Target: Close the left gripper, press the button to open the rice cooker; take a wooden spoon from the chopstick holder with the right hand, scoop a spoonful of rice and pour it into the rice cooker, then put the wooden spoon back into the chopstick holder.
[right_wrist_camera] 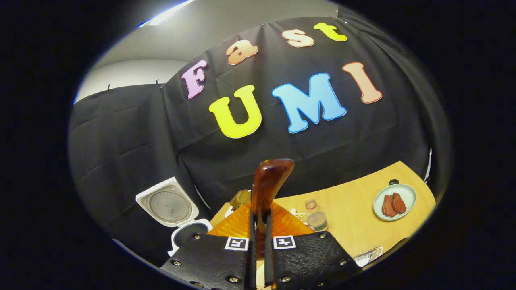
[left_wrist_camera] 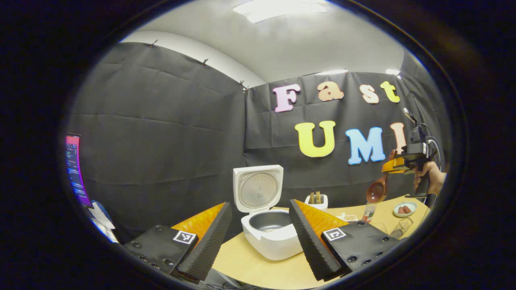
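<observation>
Wooden spoon [right_wrist_camera: 267, 189] sat clamped between both fingers of the right claw [right_wrist_camera: 260, 225], held above the table [right_wrist_camera: 354, 209]. Left claw [left_wrist_camera: 258, 237] gaped wide, empty, facing the open rice cooker [left_wrist_camera: 268, 225].

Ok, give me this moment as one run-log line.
rice cooker: lid open | right gripper: shut on wooden spoon, lifted above table | left gripper: jaws open, facing cooker

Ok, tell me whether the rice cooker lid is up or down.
Up. The rice cooker lid stands raised behind the pot, its round inner plate facing forward and the dark inner bowl exposed below.
</observation>
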`<state>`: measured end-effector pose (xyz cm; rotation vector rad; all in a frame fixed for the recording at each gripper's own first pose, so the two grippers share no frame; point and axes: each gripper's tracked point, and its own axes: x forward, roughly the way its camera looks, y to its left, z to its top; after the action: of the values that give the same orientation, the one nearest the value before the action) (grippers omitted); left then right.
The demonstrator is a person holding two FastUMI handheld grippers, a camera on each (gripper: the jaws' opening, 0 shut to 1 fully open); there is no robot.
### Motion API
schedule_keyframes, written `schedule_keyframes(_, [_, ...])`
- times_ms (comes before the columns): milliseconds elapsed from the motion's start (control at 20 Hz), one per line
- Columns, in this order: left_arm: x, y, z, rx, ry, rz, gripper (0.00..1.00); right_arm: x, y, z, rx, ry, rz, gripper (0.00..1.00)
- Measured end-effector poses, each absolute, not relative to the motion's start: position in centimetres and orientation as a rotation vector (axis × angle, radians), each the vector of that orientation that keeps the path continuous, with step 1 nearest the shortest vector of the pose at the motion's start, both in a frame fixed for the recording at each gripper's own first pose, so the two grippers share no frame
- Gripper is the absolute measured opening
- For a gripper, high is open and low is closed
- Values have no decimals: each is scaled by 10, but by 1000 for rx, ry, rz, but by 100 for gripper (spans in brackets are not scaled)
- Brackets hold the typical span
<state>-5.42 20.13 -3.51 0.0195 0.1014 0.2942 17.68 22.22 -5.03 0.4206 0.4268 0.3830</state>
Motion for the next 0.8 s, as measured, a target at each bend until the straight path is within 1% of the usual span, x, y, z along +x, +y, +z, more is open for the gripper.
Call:
schedule_keyframes(200, [-38, 182, -24, -1, 76, 261, 96, 172, 175, -64, 386, 431, 322, 8])
schedule_keyframes(250, [-33, 177, -22, -3, 68, 251, 98, 172, 163, -68, 381, 433, 304, 8])
schedule_keyframes(300, [-31, 173, -21, -1, 65, 241, 96, 170, 150, -71, 374, 433, 286, 8])
schedule_keyframes(550, [-15, 153, -20, 8, 63, 202, 96, 157, 91, -103, 351, 455, 195, 8])
schedule_keyframes(800, [-4, 136, -17, -2, 62, 171, 96, 139, 52, -135, 361, 504, 124, 8])
